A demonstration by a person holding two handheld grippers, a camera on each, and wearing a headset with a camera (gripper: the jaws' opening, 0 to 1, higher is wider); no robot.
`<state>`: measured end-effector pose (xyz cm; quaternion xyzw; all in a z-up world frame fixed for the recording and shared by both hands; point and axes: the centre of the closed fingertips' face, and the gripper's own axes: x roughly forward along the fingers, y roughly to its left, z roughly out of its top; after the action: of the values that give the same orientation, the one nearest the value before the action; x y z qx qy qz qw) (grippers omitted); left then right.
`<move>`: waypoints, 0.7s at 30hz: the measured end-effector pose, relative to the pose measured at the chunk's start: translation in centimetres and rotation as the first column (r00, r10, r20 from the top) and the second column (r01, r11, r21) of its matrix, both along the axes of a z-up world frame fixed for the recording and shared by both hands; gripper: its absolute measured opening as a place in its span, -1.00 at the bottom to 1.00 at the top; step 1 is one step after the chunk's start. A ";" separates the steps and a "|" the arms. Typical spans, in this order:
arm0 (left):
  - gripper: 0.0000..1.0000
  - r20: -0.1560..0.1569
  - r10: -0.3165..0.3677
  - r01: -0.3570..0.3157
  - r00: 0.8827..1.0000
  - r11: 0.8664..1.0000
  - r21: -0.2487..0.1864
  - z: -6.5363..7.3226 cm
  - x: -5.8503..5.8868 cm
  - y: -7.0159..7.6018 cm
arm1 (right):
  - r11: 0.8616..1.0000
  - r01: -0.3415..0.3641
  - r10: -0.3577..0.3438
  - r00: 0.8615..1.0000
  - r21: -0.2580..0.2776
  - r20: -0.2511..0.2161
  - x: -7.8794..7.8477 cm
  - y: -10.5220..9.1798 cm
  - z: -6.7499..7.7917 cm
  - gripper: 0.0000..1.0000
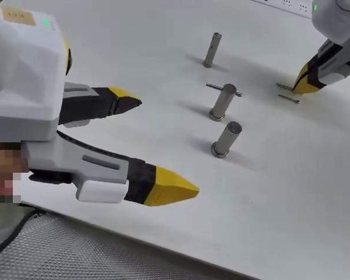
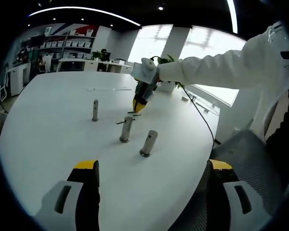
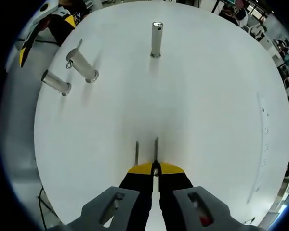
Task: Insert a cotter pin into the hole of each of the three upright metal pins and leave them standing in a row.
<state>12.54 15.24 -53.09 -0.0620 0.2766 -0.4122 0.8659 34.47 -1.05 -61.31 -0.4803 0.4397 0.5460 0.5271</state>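
1. Right gripper view: your right gripper (image 3: 155,169) has its fingers pinching a cotter pin (image 3: 155,149) down at the worktop (image 3: 207,96), with a loose cotter pin (image 3: 136,151) just beside it.
2. Your left gripper (image 1: 168,146) hovers near the row, fingers spread.
3. The middle metal pin (image 1: 223,102) carries a crosswise cotter pin (image 1: 224,88); the far metal pin (image 1: 213,49) and near metal pin (image 1: 226,139) stand upright.

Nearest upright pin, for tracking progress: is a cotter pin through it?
No, the nearest upright pin stands bare; the middle pin carries a cotter pin.
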 end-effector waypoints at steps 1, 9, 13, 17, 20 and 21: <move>0.82 0.001 0.000 0.000 1.000 1.000 0.000 0.0 0.0 0.0 | 1.000 0.014 -0.014 1.000 -0.002 -0.004 0.0 0.0 0.0 -1.00; 0.82 0.000 -0.004 0.004 1.000 1.000 0.007 0.2 -0.1 -0.1 | 0.999 0.020 -0.020 1.000 -0.029 -0.020 -0.1 -0.1 0.0 -1.00; 0.82 0.000 -0.002 0.002 1.000 1.000 0.008 0.3 0.0 -0.1 | 0.999 0.032 -0.033 0.999 -0.041 -0.032 0.3 -0.1 0.0 -1.00; 0.82 -0.001 -0.006 0.006 1.000 1.000 0.014 0.3 -0.1 -0.1 | 0.998 0.038 -0.040 0.999 -0.047 -0.037 0.8 -0.1 -0.2 -1.00; 0.82 -0.001 -0.008 0.008 1.000 1.000 0.015 0.4 -0.2 -0.2 | 0.999 0.023 -0.025 0.999 -0.040 -0.029 0.5 -0.2 -0.1 -1.00; 0.82 -0.001 -0.009 0.009 1.000 1.000 0.015 0.4 -0.2 -0.2 | 0.999 0.025 -0.026 0.999 -0.036 -0.027 0.4 -0.2 -0.2 -1.00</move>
<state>12.34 15.06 -52.73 -0.0547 0.2804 -0.4139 0.8643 34.89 -1.29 -61.46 -0.4765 0.4628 0.5379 0.5191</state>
